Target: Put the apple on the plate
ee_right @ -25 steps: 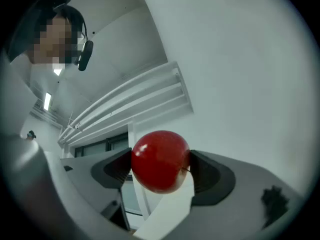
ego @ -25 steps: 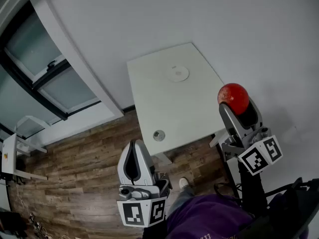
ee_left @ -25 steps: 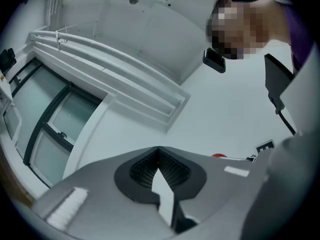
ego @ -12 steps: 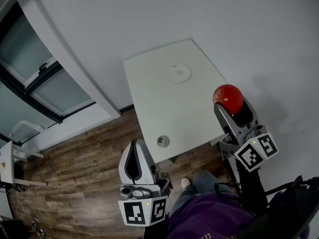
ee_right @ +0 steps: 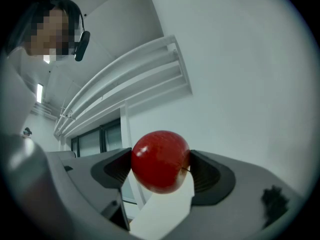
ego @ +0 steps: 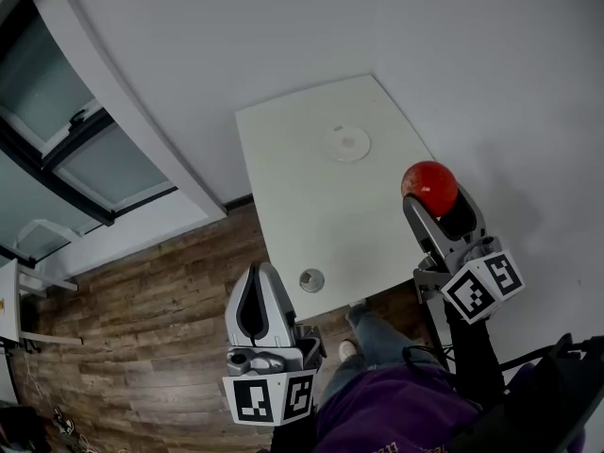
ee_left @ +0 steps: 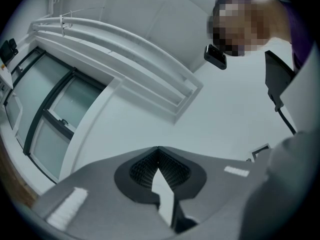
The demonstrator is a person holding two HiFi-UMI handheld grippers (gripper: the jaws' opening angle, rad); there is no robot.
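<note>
Head view and both tool views, read from my end of the rig outward, with all places given against the white tabletop [ego: 302, 187].

Nearest me, short of the tabletop's near edge, is purple clothing [ego: 396, 413], with a shoe [ego: 347, 349] on the wooden floor [ego: 142, 319].

The left tool [ego: 259, 276] is held over that floor, just short of the tabletop's near left corner, with its marker cube [ego: 274, 399] toward me. In its own view the left tool [ee_left: 159, 156] is clenched: the jaw tips meet and nothing sits between them.

The right tool [ego: 436, 201] is held at the tabletop's right edge, with its marker cube [ego: 483, 287] toward me. It grasps the red apple [ego: 429, 187]. In the right tool view, the apple [ee_right: 161, 160] is pinched by the two dark pads of that tool [ee_right: 161, 169], one on each side. The apple is in the air, not resting on anything.

A small grey round object [ego: 311, 278] lies on the tabletop at its near edge; I cannot tell what it is.

The white plate [ego: 348, 143] lies toward the tabletop's far end, well apart from the apple.

Beyond the tabletop's far edge is a plain white wall [ego: 283, 36]. To the tabletop's left, dark-framed windows [ego: 94, 149] run along it.
</note>
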